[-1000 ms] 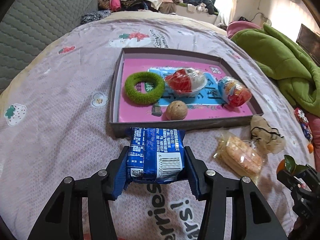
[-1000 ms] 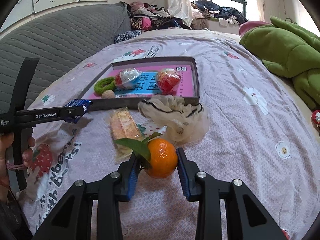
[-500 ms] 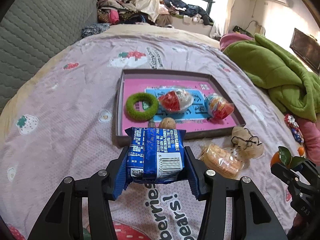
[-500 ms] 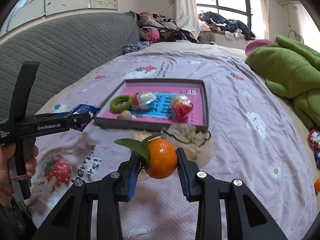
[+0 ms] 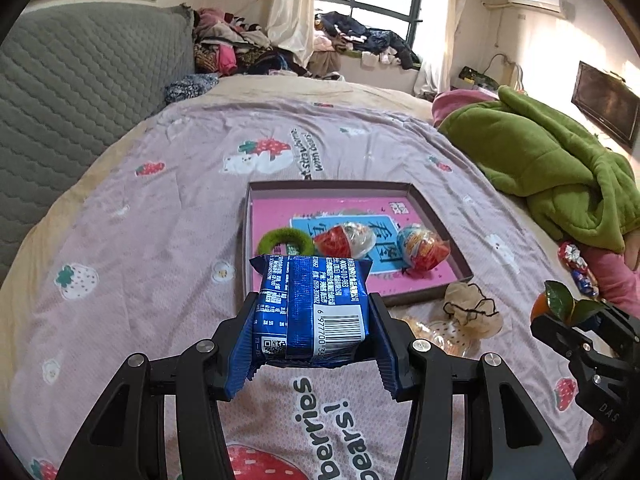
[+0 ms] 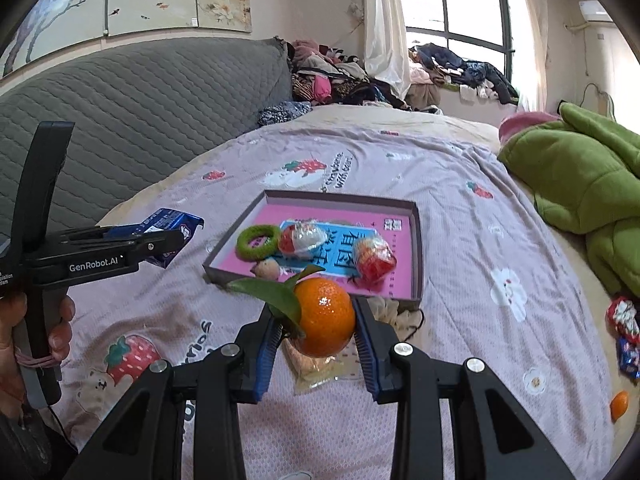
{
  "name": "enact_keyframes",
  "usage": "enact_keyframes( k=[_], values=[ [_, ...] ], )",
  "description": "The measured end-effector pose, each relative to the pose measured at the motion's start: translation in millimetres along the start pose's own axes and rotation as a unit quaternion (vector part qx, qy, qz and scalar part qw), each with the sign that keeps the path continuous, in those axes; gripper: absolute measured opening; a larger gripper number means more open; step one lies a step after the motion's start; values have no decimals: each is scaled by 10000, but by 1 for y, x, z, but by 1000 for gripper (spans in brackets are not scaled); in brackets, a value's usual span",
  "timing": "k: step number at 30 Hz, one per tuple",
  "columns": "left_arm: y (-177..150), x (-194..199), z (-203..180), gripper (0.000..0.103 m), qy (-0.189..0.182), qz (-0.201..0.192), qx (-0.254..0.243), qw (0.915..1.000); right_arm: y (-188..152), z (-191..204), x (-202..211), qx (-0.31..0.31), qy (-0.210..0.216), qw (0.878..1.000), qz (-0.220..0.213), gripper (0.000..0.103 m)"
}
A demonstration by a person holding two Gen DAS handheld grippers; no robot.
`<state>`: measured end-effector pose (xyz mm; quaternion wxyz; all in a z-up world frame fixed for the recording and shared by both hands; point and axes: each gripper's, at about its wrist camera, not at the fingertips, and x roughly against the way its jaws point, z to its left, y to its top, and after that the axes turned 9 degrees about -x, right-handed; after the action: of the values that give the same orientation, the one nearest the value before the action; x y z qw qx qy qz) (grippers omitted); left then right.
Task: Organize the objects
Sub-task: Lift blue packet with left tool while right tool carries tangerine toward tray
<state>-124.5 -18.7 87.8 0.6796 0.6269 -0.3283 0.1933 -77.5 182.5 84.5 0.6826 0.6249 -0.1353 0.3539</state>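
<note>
Blue foil crinkles between the fingers of the left gripper [image 5: 312, 334], which is clamped on a blue snack packet [image 5: 310, 308] held barcode-up in the air above the bed [image 5: 160, 240]. Beside it, the right gripper [image 6: 316, 334] is clamped on an orange [image 6: 325, 316] with green leaves still attached, also lifted clear of the strawberry-print bedspread. Just below and ahead of the right gripper lie a clear bag of biscuits [image 6: 316, 364] and a crumpled beige hair scrunchie [image 6: 394, 312], both resting on the bed near the closest wall of a shallow box tray [image 6: 416, 240]. Farther ahead of both grippers, that tray has a pink floor with a blue printed panel and holds a green fuzzy ring [image 6: 258, 242], a small brown walnut [image 6: 267, 269], and two wrapped red-and-white egg-shaped sweets [image 5: 346, 240] [image 5: 424, 246] lying side by side. Off to the right of the right gripper, a few loose wrapped candies [image 6: 624, 328] and a second small orange [image 6: 619, 404] sit on the bedspread. Beyond them, a rumpled green blanket [image 5: 552, 172] is heaped along the far right edge of the bed.
</note>
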Motion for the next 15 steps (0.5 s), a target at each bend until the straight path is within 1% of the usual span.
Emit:
enact_keyframes(
  k=[8,15],
  values=[
    [17,7,-4,53,23,-132,-99,9999,20,9,-1,123,20,9999,-83,36],
    [31,5,-7,53,53,-211,-166,9996,37,13,-12,121,28,9999,-79,36]
  ],
)
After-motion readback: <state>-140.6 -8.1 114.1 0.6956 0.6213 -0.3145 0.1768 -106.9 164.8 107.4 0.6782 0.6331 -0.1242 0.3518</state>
